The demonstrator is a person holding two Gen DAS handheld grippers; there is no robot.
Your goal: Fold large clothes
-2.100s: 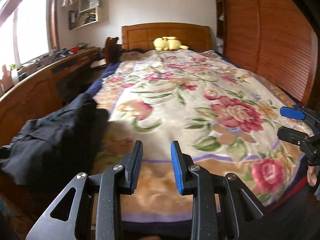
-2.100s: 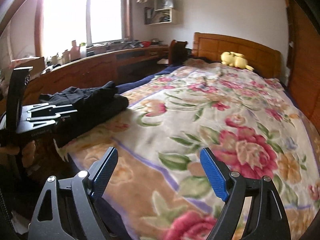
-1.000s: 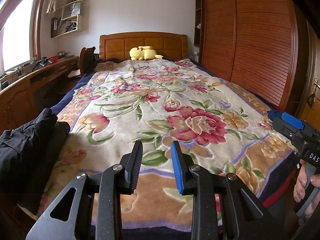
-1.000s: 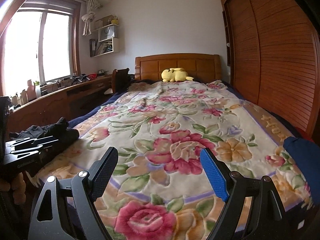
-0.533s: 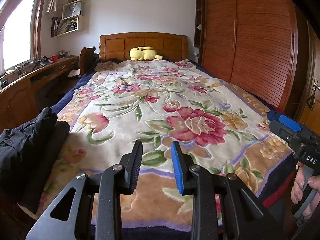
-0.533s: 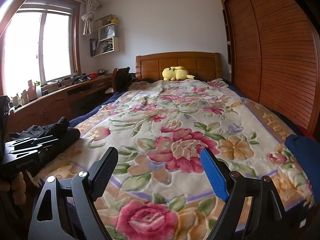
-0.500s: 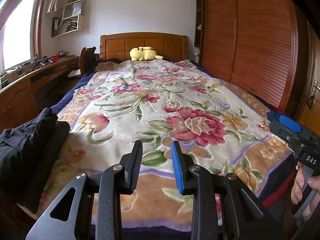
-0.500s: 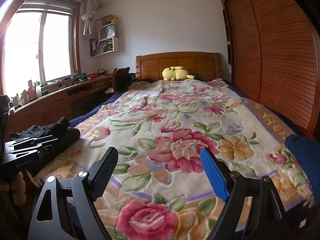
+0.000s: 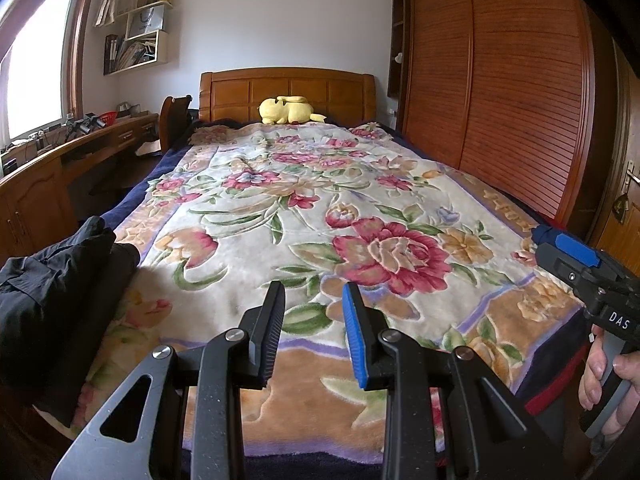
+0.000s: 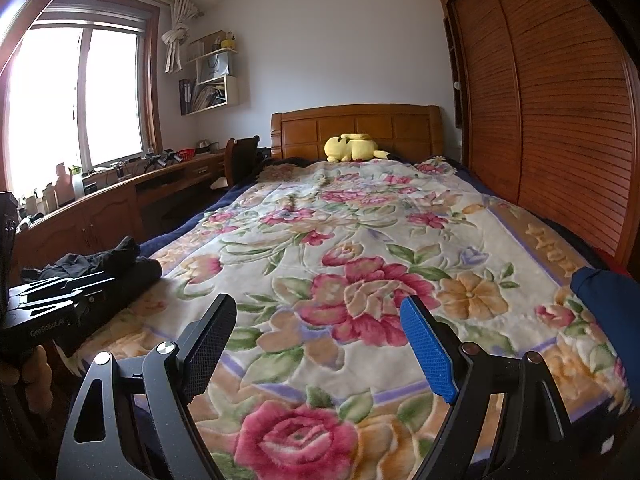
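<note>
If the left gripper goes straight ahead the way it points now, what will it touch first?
Probably the floral blanket. The left gripper, its jaws empty, tilts down toward it, and nothing lies between, though depth is unclear.

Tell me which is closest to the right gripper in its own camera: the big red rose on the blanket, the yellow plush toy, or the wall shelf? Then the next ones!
From the right gripper:
1. Big red rose, mid-blanket just past the fingertips.
2. Yellow plush toy, at the bed's far end by the headboard.
3. Wall shelf, up on the back wall, left.
</note>
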